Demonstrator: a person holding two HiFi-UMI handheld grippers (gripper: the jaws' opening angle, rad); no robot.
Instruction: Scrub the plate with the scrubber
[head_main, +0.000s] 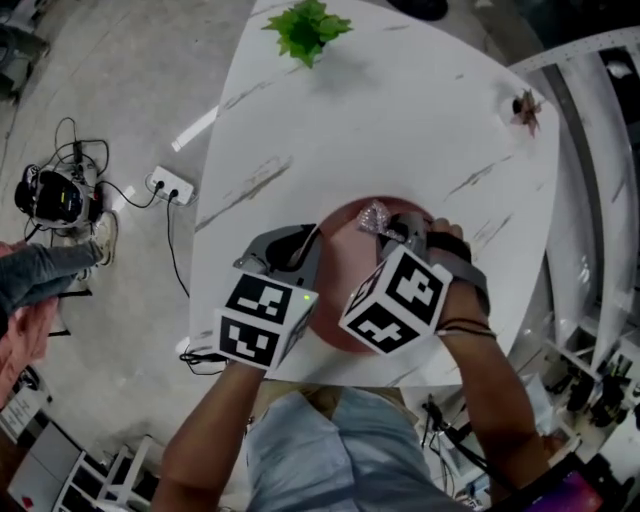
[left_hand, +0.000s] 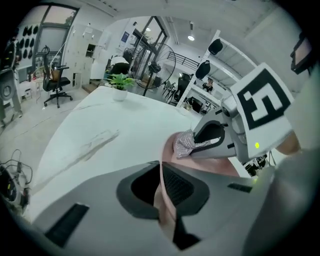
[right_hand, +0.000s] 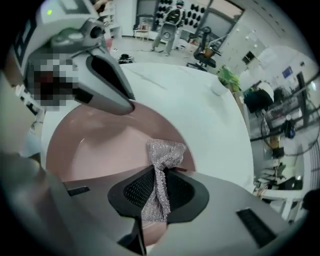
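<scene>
The plate (head_main: 340, 250) lies at the table's (head_main: 400, 120) near edge, the plant (head_main: 308, 28) at its far edge. The left gripper (left_hand: 161, 182) grips the plate's left rim. The scrubber (head_main: 373, 217), in the right gripper (right_hand: 156, 192), seemingly touches its far part.

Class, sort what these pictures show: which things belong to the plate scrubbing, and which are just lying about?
Belong to the job:
- pink plate, rim clamped in the left gripper
- silver scrubber, pinched in the right gripper

Lying about:
- potted green plant and small reddish object on the table
- power strip on the floor
</scene>
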